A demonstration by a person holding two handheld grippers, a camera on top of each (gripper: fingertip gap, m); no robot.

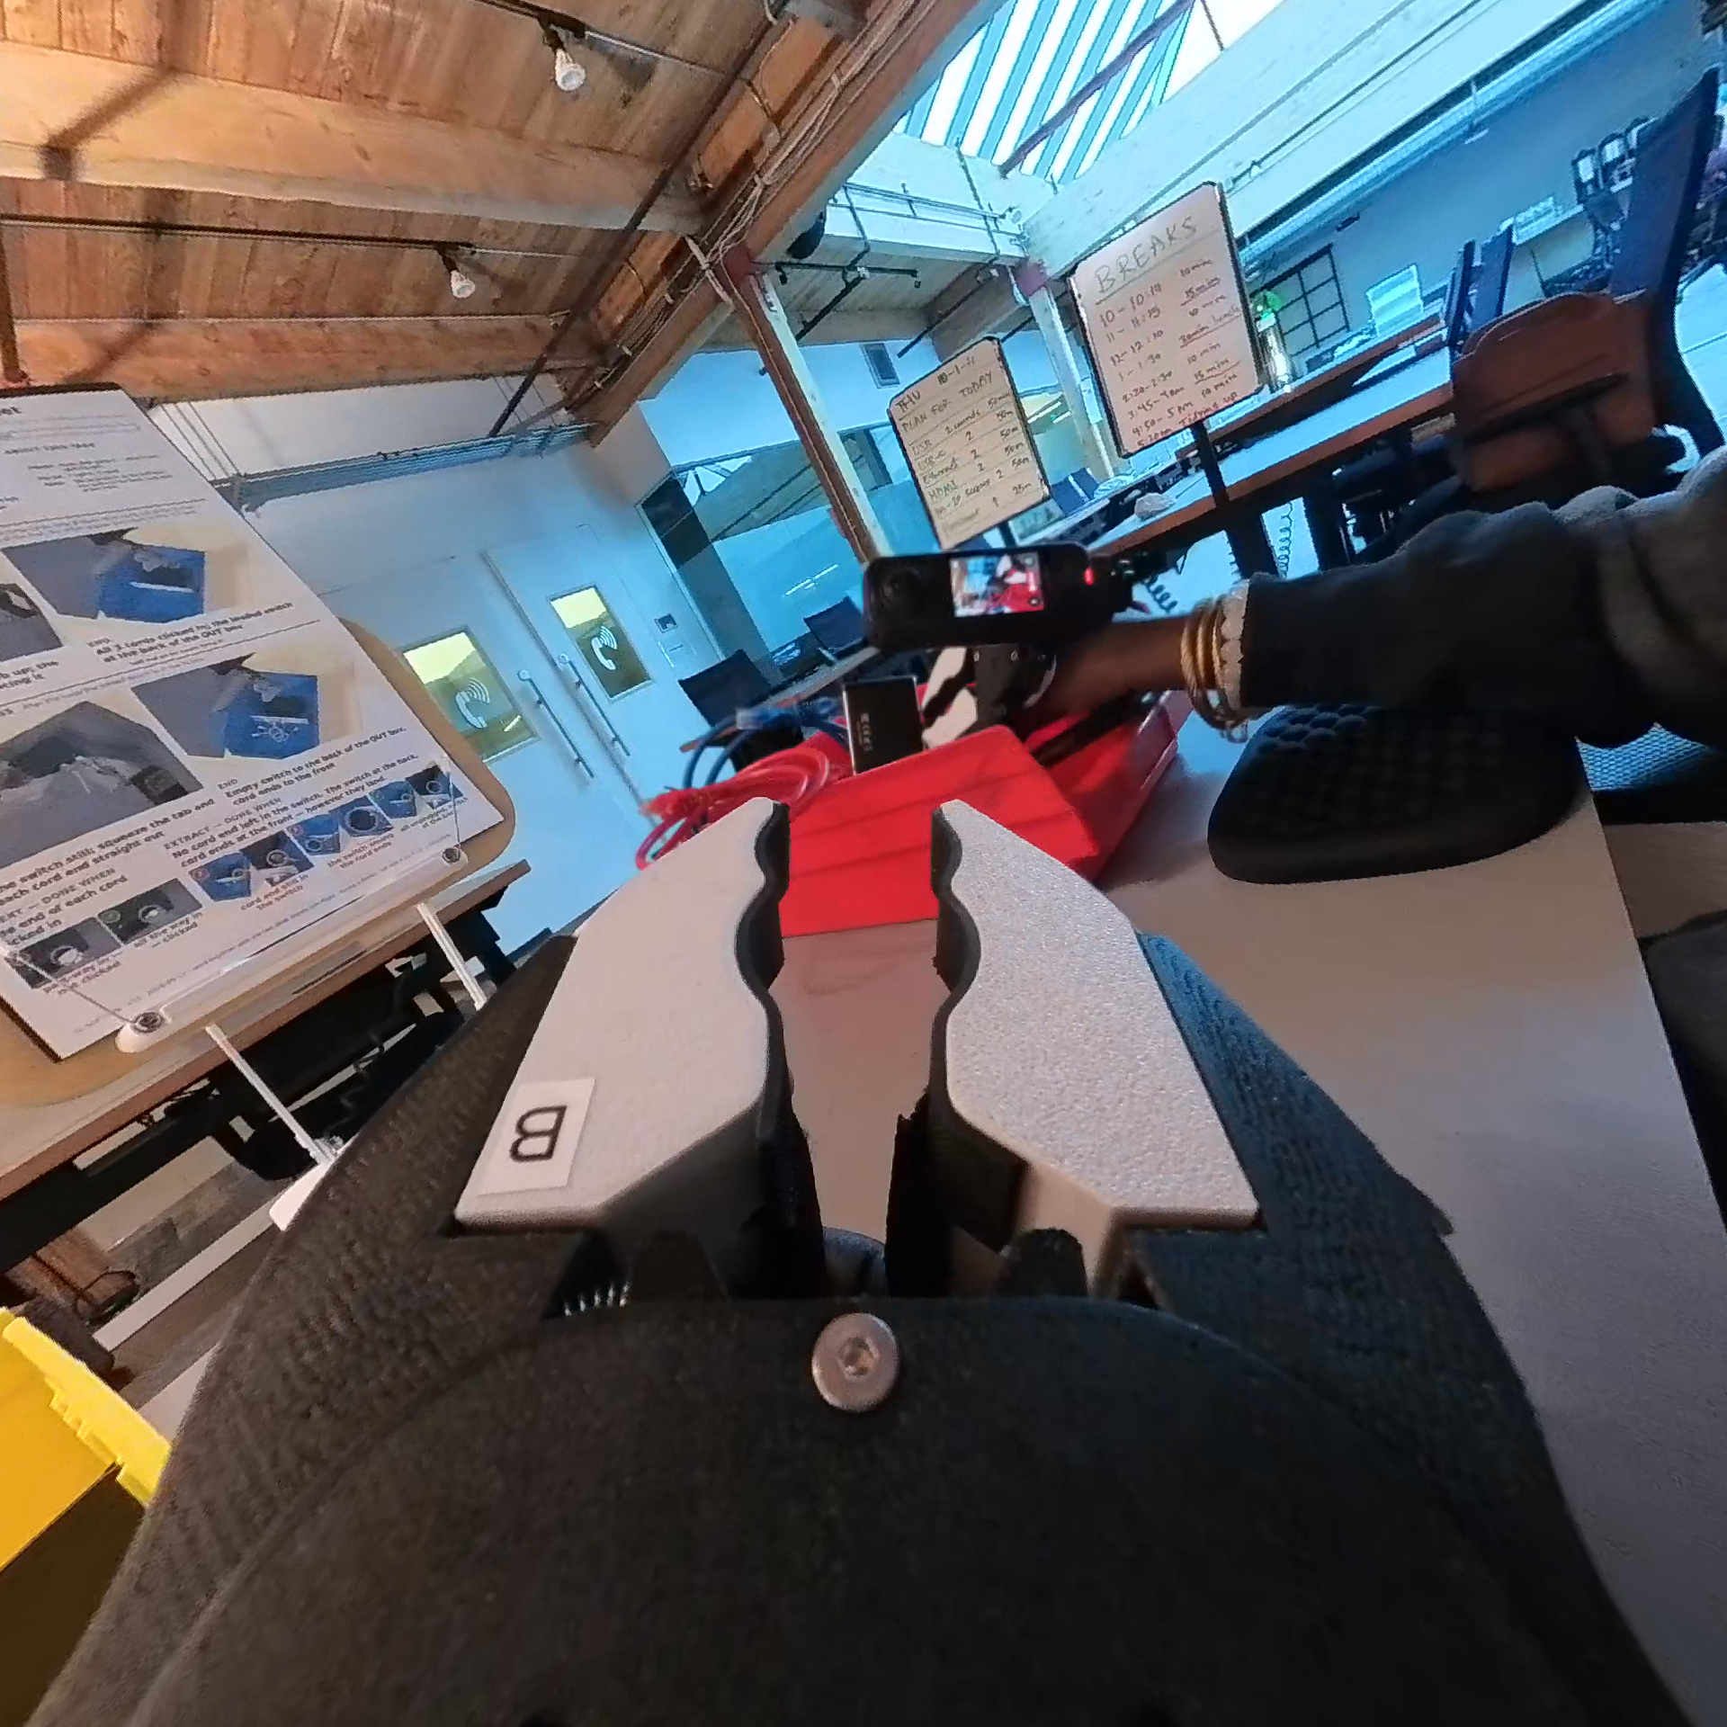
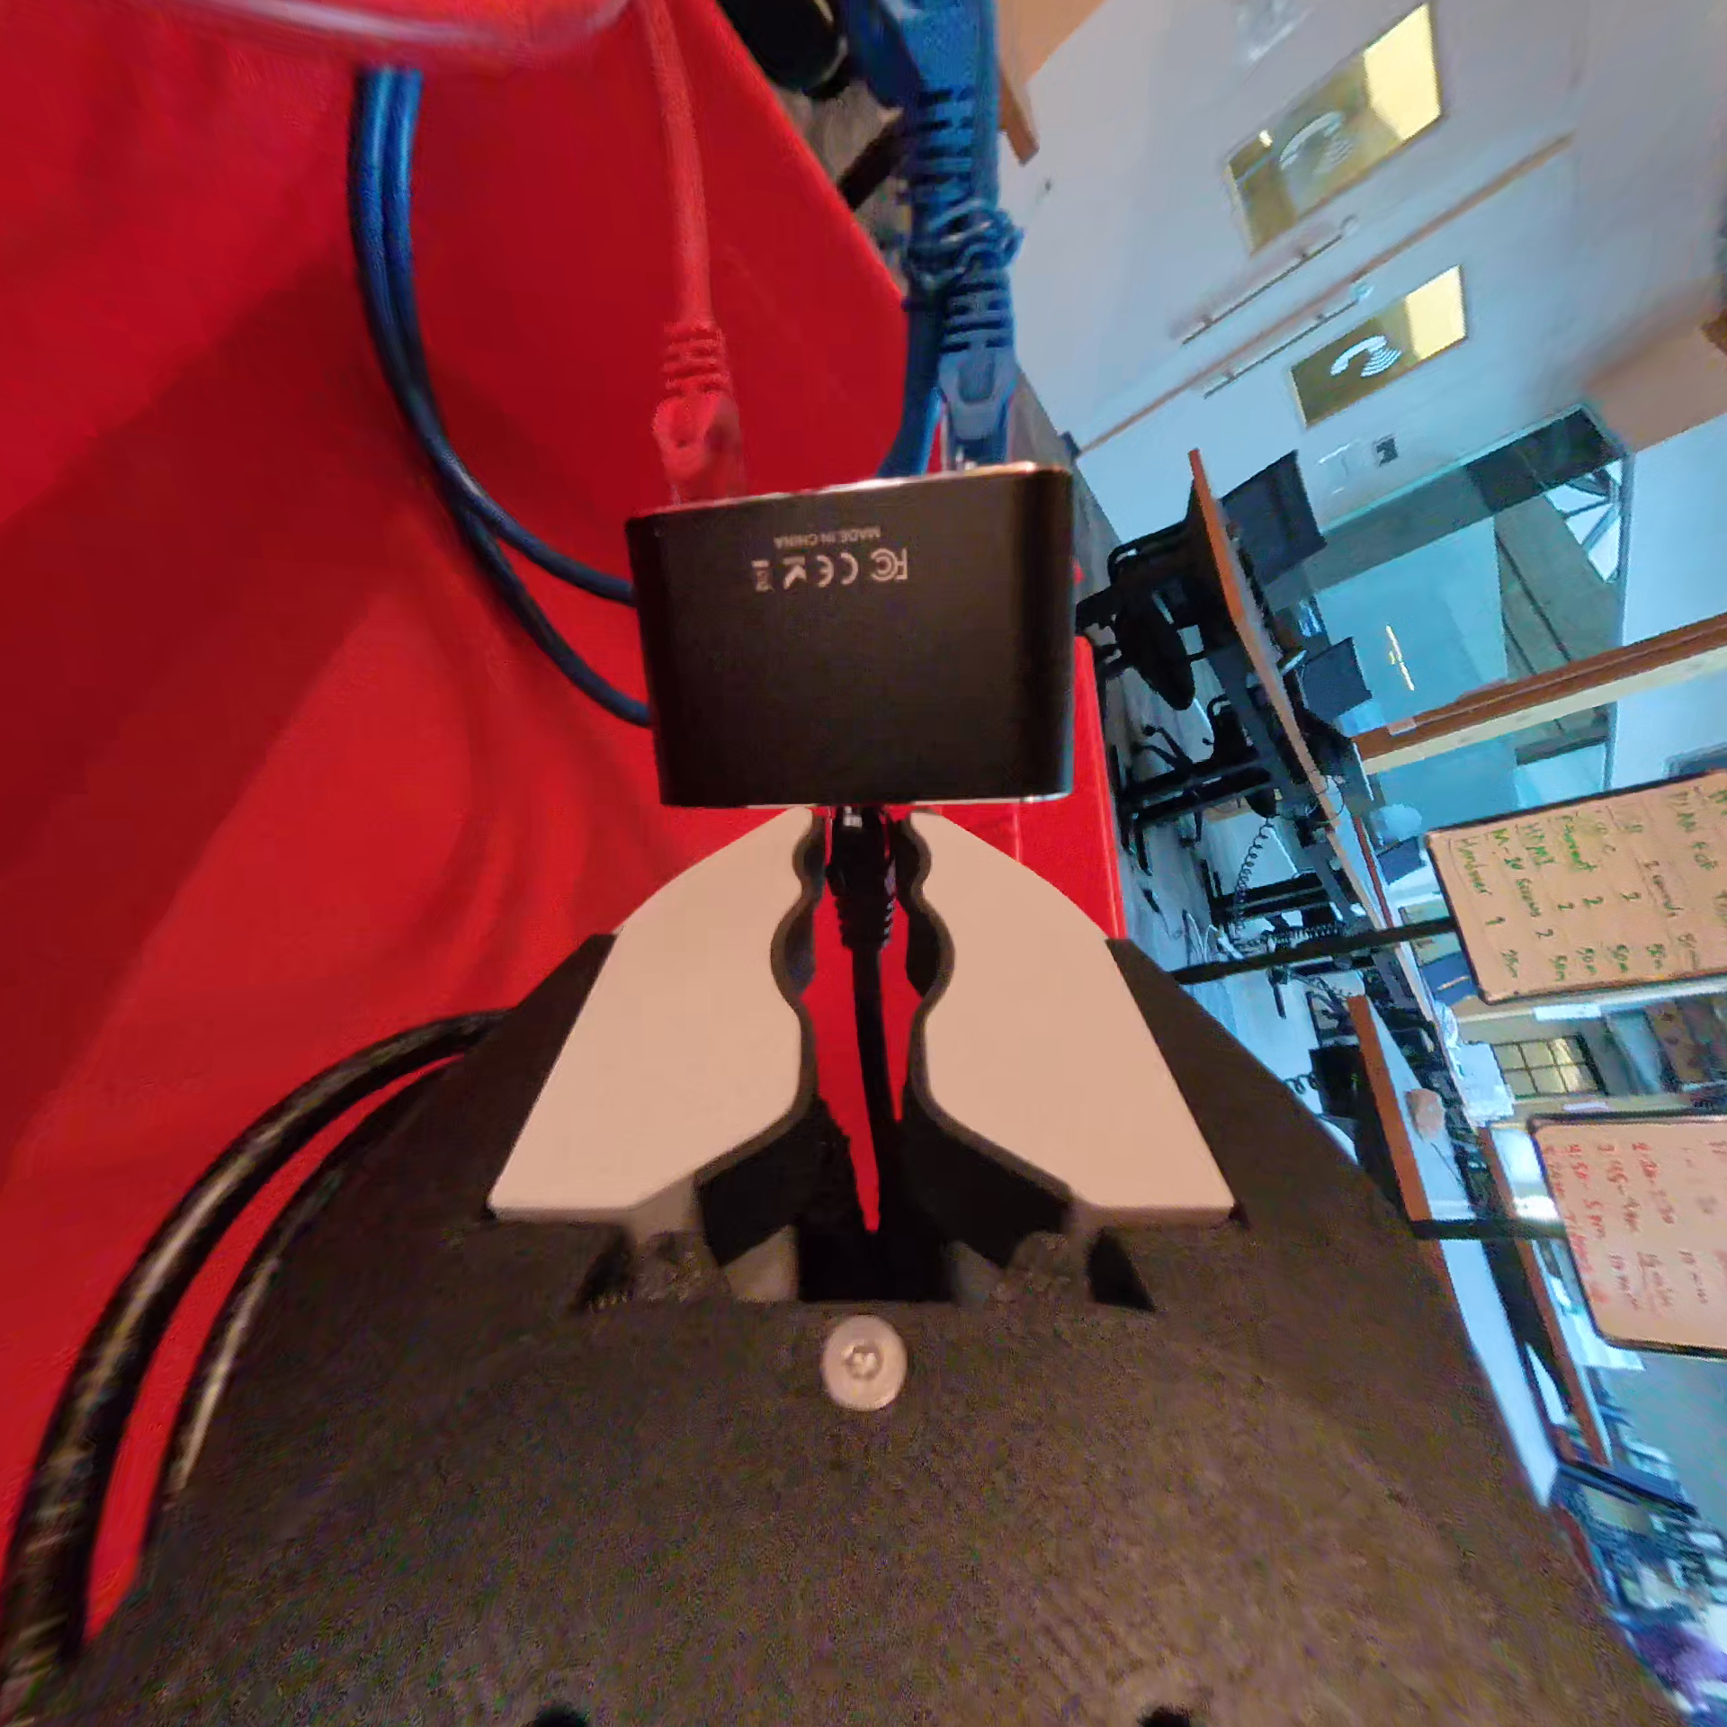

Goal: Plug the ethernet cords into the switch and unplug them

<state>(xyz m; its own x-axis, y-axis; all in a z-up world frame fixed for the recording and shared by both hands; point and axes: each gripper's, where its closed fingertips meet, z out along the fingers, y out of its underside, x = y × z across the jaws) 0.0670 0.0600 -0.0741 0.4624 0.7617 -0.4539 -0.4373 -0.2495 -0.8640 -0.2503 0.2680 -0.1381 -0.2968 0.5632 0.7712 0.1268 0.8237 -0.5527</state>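
In the right wrist view, a small black switch (image 2: 855, 645) hangs over the red bin (image 2: 234, 561). A red cord (image 2: 696, 392) and a blue cord (image 2: 977, 355) go into its far side. My right gripper (image 2: 860, 832) is shut on the plug of a black cord (image 2: 862, 897), which sits in the switch's near side. In the left wrist view, my left gripper (image 1: 860, 822) is open and empty above the grey table (image 1: 1308, 1075), pointing at the red bin (image 1: 934, 841). Farther off, the switch (image 1: 878, 734) and the hand-held right gripper (image 1: 991, 673) show.
An instruction board (image 1: 187, 701) on a stand is at the left. A yellow bin (image 1: 56, 1439) is at the lower left. A black mesh pad (image 1: 1383, 794) lies on the table at the right. Two whiteboards (image 1: 1168, 318) and desks stand behind. My hands' fingertips stand some 40 cm from each other.
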